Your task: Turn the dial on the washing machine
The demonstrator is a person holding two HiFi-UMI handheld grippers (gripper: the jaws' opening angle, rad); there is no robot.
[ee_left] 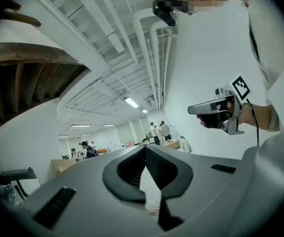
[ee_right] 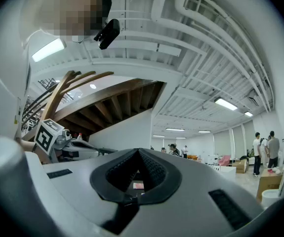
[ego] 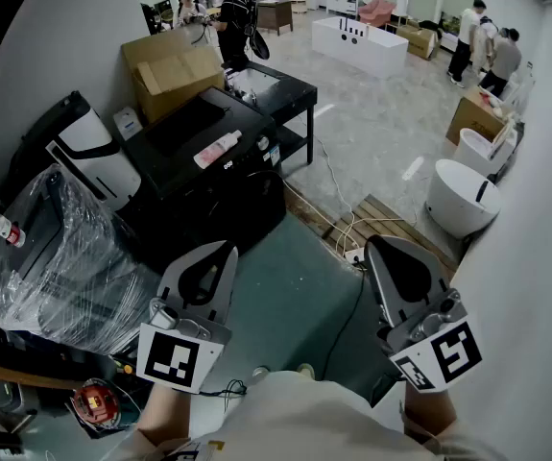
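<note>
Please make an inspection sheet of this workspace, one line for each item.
Surface: grey-green floor below the grippers.
Job's things: dial nothing seen; black appliance, perhaps the machine.
Clutter: bottle lying on the appliance; plastic-wrapped bundle; cardboard boxes.
Grippers: left gripper and right gripper, fingers together, nothing held.
Cables: white cables across the floor beside the pallet.
Surroundings: people; white tubs.

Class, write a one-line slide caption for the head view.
Both shut and empty, left gripper and right gripper hover over the floor before a black unit topped by a bottle.
</note>
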